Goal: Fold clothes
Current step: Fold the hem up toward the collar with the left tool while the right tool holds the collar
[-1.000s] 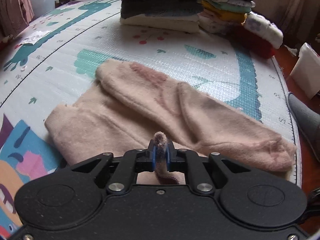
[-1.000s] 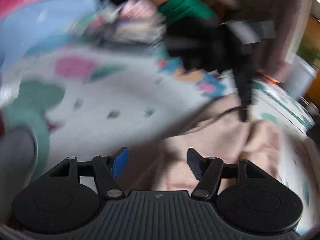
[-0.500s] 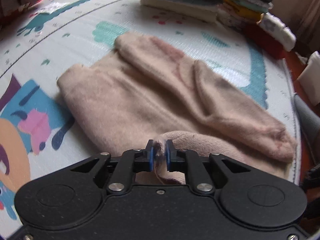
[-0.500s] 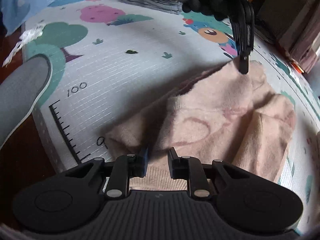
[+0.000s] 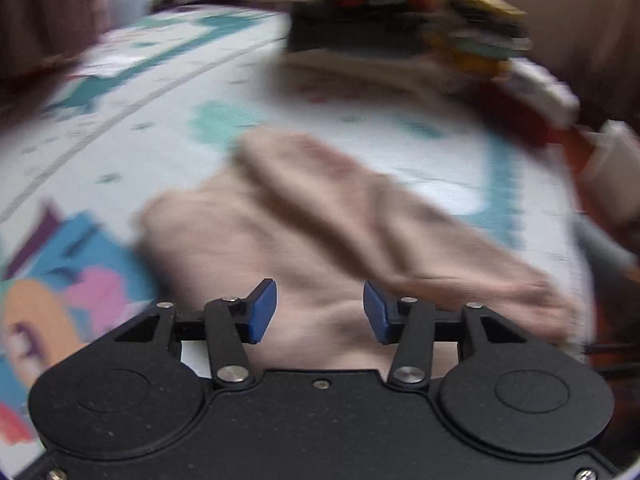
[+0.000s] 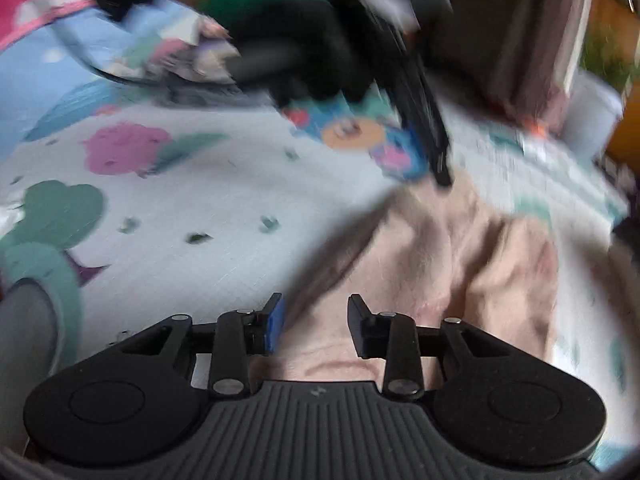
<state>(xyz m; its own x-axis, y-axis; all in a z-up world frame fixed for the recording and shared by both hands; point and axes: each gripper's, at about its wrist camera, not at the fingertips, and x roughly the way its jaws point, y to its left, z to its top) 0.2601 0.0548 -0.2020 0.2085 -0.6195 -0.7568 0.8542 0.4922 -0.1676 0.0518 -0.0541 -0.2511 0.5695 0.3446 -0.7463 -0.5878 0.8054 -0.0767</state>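
Left wrist: pink garment (image 5: pixel 320 240) lies folded

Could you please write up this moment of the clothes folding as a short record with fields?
garment: fuzzy pale pink knitted sweater, lying partly folded on the mat, one sleeve across its body
surface: white foam play mat with cartoon prints
left tool: open, over the sweater's near edge, holding nothing
right tool: open, over the sweater's edge, holding nothing
background: stack of folded multicoloured clothes at the mat's far side
image quality: both views motion-blurred
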